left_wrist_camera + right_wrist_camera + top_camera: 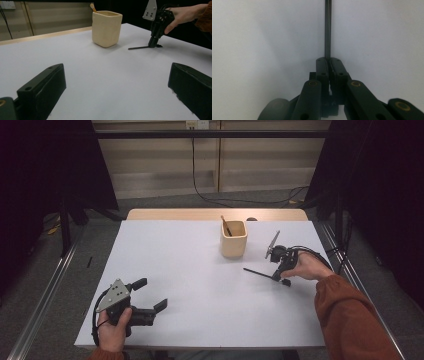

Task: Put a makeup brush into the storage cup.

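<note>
A thin black rod (257,272) lies low over the white table (190,285), right of centre, pointing left. My right gripper (277,277) points down and is shut on the rod's right end; in the right gripper view the jaws meet around the rod (327,27) at my right gripper (328,60). A cream square cup (233,239) stands behind it with a wooden stick (226,225) inside. My left gripper (151,293) rests at the near left, open and holding nothing. The left gripper view shows the cup (106,28), the rod (137,47) and my right gripper (153,45).
The table's far edge has a wooden strip (215,214). Black curtains (380,195) and metal frame rails (45,295) flank the table. A person's hand (185,13) in an orange sleeve holds the right gripper.
</note>
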`<state>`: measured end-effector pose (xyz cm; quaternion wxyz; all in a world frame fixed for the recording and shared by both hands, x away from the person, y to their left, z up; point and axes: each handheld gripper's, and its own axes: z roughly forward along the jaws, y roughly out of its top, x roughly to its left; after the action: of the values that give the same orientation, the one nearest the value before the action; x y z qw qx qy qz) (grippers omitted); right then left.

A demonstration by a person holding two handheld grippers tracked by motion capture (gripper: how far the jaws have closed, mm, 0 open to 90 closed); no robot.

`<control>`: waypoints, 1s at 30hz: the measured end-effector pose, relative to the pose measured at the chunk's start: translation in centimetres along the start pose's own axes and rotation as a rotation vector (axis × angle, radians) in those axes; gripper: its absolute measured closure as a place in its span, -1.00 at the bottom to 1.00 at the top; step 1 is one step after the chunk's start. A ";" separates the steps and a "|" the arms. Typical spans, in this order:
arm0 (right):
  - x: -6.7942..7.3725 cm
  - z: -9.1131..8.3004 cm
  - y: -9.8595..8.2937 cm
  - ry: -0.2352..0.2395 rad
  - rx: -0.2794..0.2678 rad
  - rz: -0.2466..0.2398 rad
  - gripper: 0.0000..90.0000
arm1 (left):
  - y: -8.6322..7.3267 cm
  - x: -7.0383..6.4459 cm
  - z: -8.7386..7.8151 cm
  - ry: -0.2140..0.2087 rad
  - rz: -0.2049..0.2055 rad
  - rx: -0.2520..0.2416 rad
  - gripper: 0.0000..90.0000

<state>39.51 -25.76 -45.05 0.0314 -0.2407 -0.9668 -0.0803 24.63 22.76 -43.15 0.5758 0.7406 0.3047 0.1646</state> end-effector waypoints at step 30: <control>0.7 -2.1 -0.5 -0.002 -0.181 0.045 0.92 | 0.0 0.0 -0.1 0.007 -0.008 -0.004 -0.97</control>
<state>38.67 -26.26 -42.97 0.0104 -0.2640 -0.9500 -0.1666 24.58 22.86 -43.12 0.5769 0.7377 0.3092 0.1653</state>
